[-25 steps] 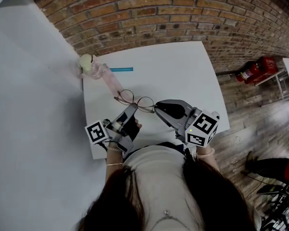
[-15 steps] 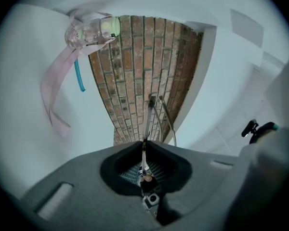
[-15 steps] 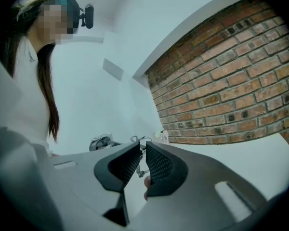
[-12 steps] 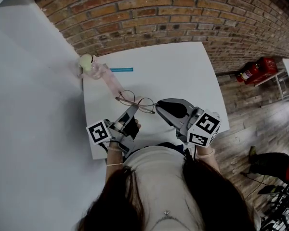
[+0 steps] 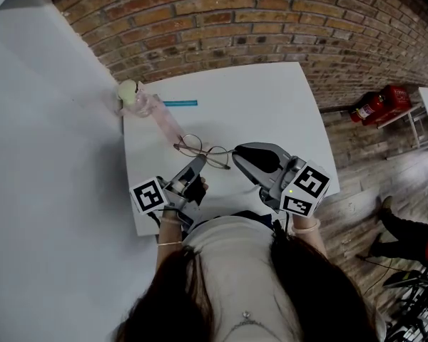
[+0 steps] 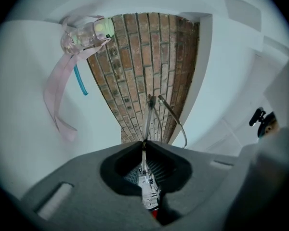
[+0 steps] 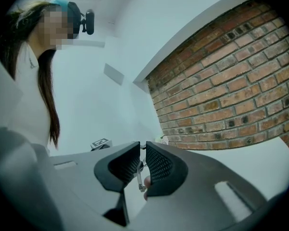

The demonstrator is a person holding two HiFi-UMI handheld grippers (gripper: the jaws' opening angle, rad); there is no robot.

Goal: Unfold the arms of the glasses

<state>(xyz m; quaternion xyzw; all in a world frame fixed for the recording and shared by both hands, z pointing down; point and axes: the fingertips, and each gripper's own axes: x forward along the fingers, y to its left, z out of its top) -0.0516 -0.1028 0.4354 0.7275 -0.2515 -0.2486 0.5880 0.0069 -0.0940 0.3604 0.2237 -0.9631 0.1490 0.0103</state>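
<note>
A white table (image 5: 271,105) stands with its far edge against a red brick wall (image 5: 271,20) that fills the head view from 11 to 2 o'clock. A plain white wall (image 5: 50,155) runs along the table's 9 o'clock side. Wooden floor (image 5: 357,155) lies toward 3 o'clock, with two red fire extinguishers (image 5: 376,104) at the foot of the brick wall. A second person's leg (image 5: 406,237) shows on the floor at 4 o'clock.

The thin-framed glasses (image 5: 200,149) are over the near-left part of the table, held between the two tools. The left gripper (image 5: 198,159) comes at them from 7 o'clock. In its own view its jaws are pressed together on a thin metal piece of the frame (image 6: 151,109), which stands out ahead against the brick. The right gripper (image 5: 235,152) comes in from 4 o'clock. Its jaws are nearly together, pinching another slim metal part of the glasses (image 7: 139,177).

At the table's 10 o'clock corner lies a small clear bottle (image 5: 132,95) with a pale cap. Its pink strap (image 5: 165,123) trails toward the glasses. A thin blue stick (image 5: 180,103) lies just beside the bottle, at its 3 o'clock.
</note>
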